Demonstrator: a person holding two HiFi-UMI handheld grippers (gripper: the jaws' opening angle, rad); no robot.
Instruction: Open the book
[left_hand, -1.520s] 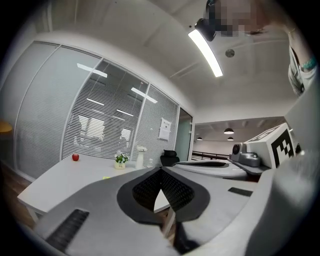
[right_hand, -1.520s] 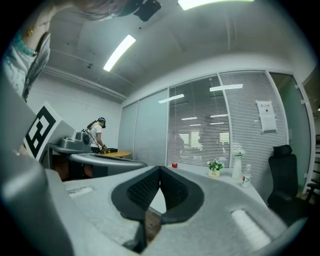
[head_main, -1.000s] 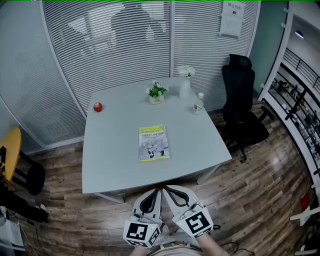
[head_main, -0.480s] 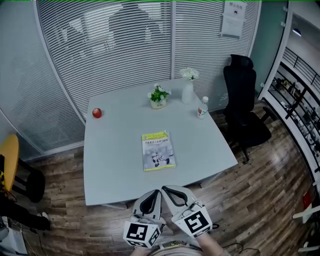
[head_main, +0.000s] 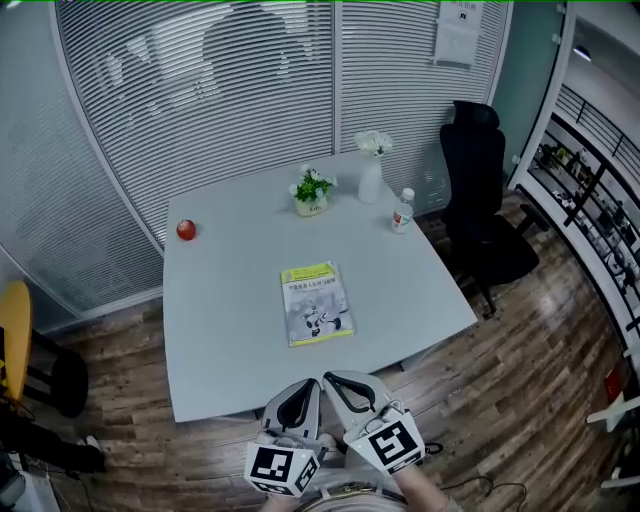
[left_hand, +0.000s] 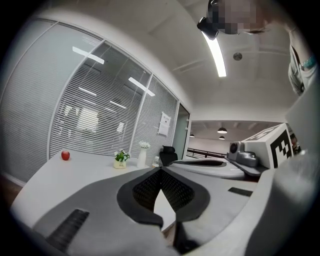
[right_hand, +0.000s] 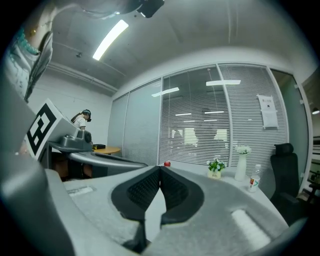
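The left hand-held gripper (head_main: 312, 385) and right hand-held gripper (head_main: 333, 380), jaws pressed together on nothing, sit side by side off the worktop's (head_main: 220, 300) near edge, the book (head_main: 316, 303) lies shut mid-worktop, and beyond it a vase (head_main: 371, 180) holds white flowers (head_main: 372, 143).

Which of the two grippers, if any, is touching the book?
Apart: neither. The head view shows bare table between the book and both the left gripper and right gripper, which sit short of the near edge.
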